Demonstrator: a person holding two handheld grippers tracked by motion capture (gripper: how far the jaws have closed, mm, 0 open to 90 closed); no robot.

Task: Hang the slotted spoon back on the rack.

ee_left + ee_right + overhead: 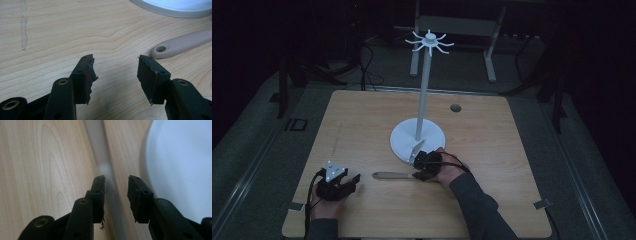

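A beige utensil (pixel 392 175) lies flat on the wooden table (pixel 362 120), its handle end with a hanging hole (pixel 161 48) pointing left. My right gripper (pixel 418 172) is low over the utensil's right end, beside the round white base (pixel 404 137) of a tall stand. In the right gripper view the blurred handle (pixel 98 152) runs under and between the spread jaws of the right gripper (pixel 116 182), which do not press on it. My left gripper (pixel 354 179) rests open at the table's front left, nothing between the jaws of the left gripper (pixel 116 67), the utensil (pixel 180 45) ahead to its right.
The stand's thin pole (pixel 424 90) rises to a ring of white hooks (pixel 430 41). Its base (pixel 175 6) (pixel 180 157) lies close to both grippers. A cable hole (pixel 455 108) sits at the table's far right. Dark floor and furniture legs surround the table.
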